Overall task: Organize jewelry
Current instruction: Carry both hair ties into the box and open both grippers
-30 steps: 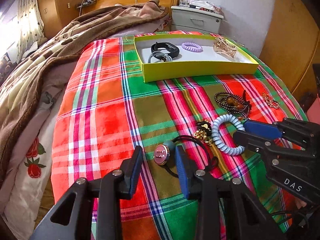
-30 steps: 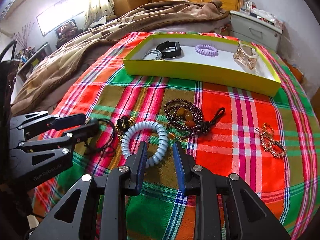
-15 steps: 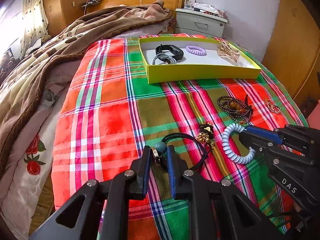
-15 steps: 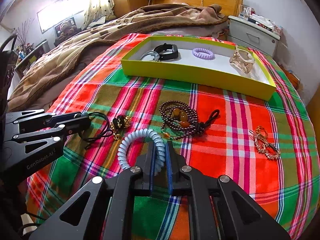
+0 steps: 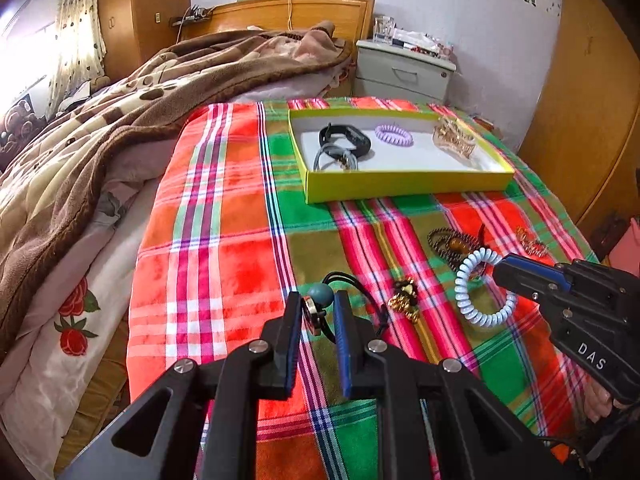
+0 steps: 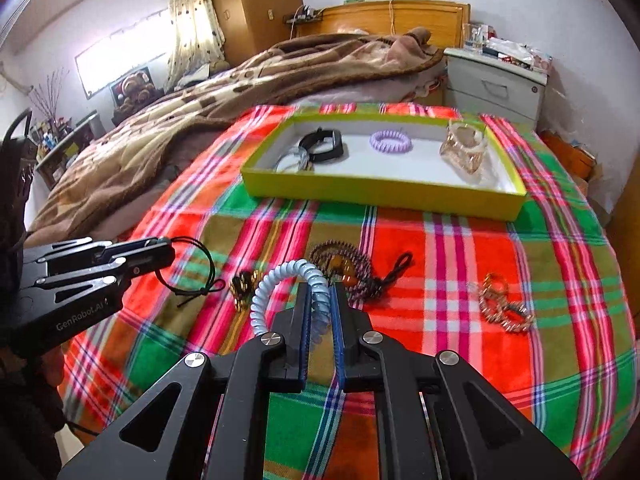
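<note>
Right tongs (image 6: 320, 312) clamp the blue coil tie (image 6: 280, 280); left tongs (image 5: 316, 312) pinch the pendant cord (image 5: 320, 296) (edge-on); either could slip out in transit.

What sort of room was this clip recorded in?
A bedroom, evidently in a home. The work surface is a bed with a wooden headboard and a rumpled brown blanket, a grey nightstand stands beside it, and a curtained window is at the far left.
</note>
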